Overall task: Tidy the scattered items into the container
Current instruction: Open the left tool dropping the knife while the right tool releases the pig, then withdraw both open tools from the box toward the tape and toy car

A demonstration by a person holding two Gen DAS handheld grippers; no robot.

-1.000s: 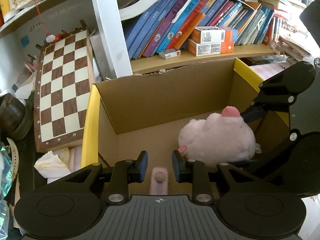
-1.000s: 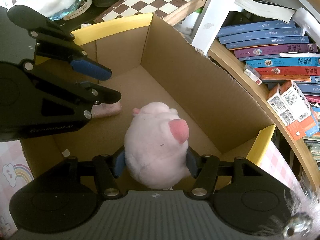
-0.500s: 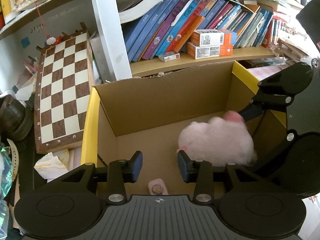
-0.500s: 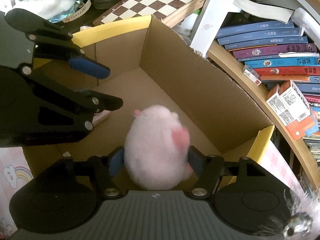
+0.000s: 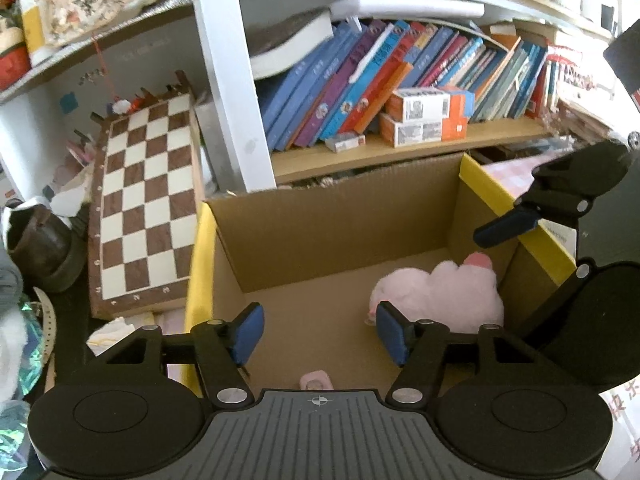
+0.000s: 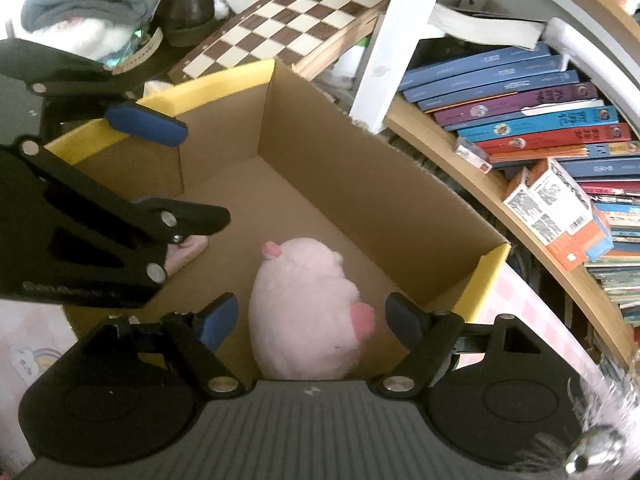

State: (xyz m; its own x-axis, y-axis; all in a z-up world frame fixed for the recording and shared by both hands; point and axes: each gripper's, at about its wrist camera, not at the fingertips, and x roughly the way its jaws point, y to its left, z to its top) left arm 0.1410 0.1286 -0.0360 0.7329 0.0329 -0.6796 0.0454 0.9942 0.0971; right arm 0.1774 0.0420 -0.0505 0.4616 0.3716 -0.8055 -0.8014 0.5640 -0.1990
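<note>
Inside the cardboard box [image 6: 360, 184], the pink plush toy [image 6: 304, 308] lies on the floor between the just-opened, untouching jaws of the right hand-held gripper [image 6: 310, 316], while the left hand-held gripper [image 5: 320, 332], jaws likewise just opened, hovers empty above a small pink item [image 5: 316, 380].

pink plush toy [image 6: 304, 304] in cardboard box [image 6: 360, 184], seemingly released

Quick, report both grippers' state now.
Left gripper: open, just opening, holds nothing.
Right gripper: open, just opening, plush toy released between jaws.
</note>
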